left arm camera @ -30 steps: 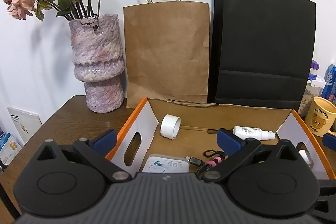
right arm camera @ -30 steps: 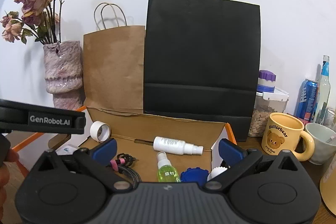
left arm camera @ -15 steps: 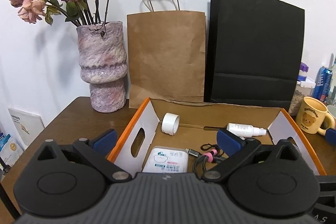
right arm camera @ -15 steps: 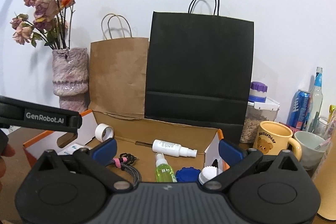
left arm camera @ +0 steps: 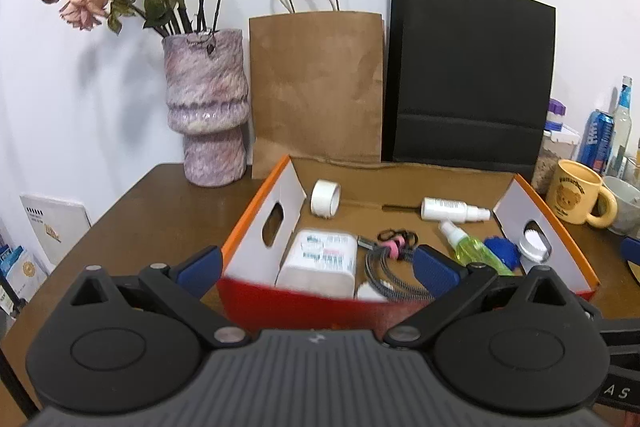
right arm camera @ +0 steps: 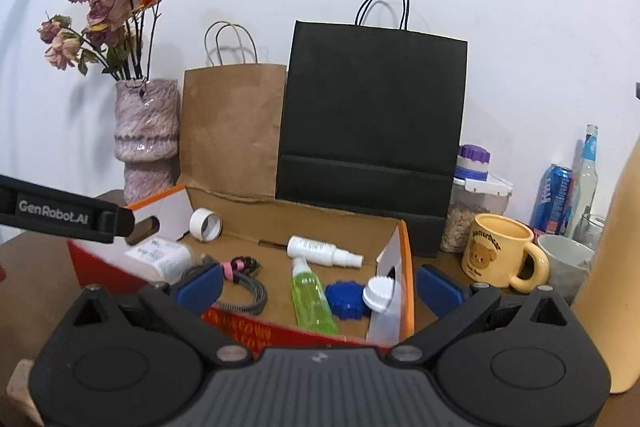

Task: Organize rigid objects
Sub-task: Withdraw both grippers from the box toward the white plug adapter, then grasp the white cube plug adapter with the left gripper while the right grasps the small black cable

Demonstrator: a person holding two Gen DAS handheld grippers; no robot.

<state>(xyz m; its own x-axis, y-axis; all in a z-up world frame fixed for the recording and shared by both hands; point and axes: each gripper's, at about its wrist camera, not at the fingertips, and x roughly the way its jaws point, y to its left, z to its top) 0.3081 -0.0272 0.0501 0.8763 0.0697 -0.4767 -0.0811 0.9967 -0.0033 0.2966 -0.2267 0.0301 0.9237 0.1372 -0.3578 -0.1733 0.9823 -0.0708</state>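
since the earlier frames both tongs have drawn back and up; the box's red front wall now shows.
left wrist: left tongs (left arm camera: 316, 265) wide, empty, before orange box (left arm camera: 260, 215) on counter (left arm camera: 152, 211); inside lie tape roll (left arm camera: 325, 198), white spray bottle (left arm camera: 452, 209), tissue pack (left arm camera: 320, 261), cable (left arm camera: 390, 259).
right wrist: right tongs (right arm camera: 318, 287) wide, empty; green bottle (right arm camera: 311, 299), blue lid (right arm camera: 346, 299) in box; bear mug (right arm camera: 500, 251) right of it.
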